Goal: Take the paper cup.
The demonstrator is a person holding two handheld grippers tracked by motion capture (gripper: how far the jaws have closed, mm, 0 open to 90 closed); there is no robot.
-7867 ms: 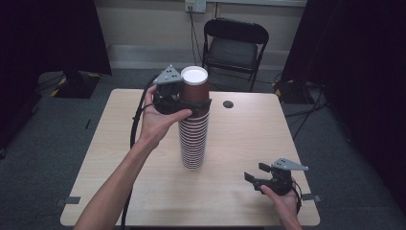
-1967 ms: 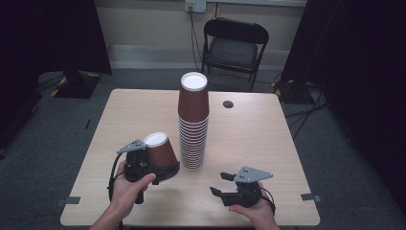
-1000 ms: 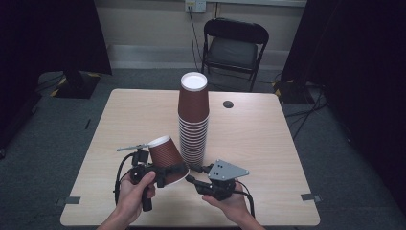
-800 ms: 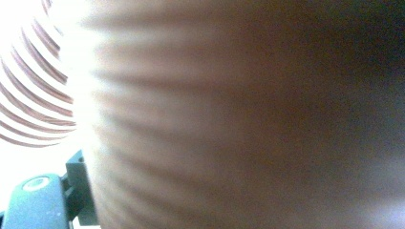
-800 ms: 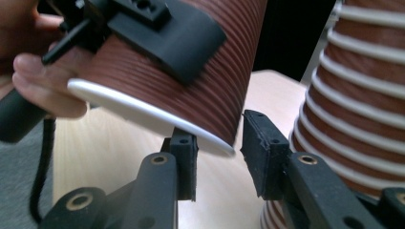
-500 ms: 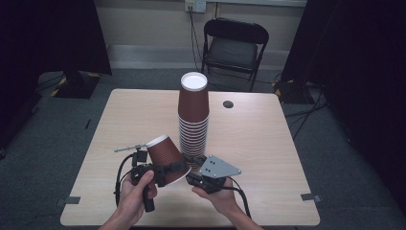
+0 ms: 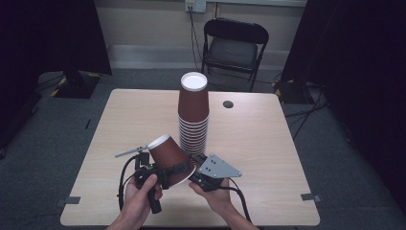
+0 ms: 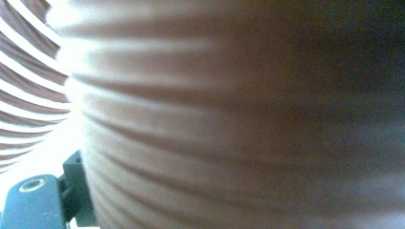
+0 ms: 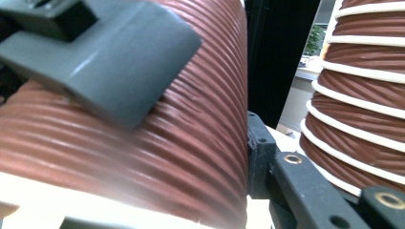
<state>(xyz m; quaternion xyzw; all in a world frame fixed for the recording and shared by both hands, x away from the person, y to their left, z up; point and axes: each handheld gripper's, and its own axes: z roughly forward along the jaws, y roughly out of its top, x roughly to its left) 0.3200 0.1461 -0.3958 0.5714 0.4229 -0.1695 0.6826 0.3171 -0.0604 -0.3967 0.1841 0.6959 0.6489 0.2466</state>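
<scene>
Brown ribbed paper fills both gripper views: a single cup (image 7: 168,157) lies tilted between the two grippers at about six o'clock on the table (image 7: 268,143), base toward ten o'clock, mouth toward the person. The tall stack (image 7: 194,112) stands just behind it at table centre, apart from it. The left gripper (image 7: 152,173) pinches the cup across its wall. The right gripper (image 7: 198,175) has come in at the rim end; its jaws have just been closing, and in the right gripper view one grey pad (image 9: 114,57) lies on the ribs, so it seems to grip too.

My reading: this is a hand-over of one cup, or two nested cups being pulled apart; I cannot tell which. Next, one side must let go, or both pull gently along the cup's axis without crushing the wall.
</scene>
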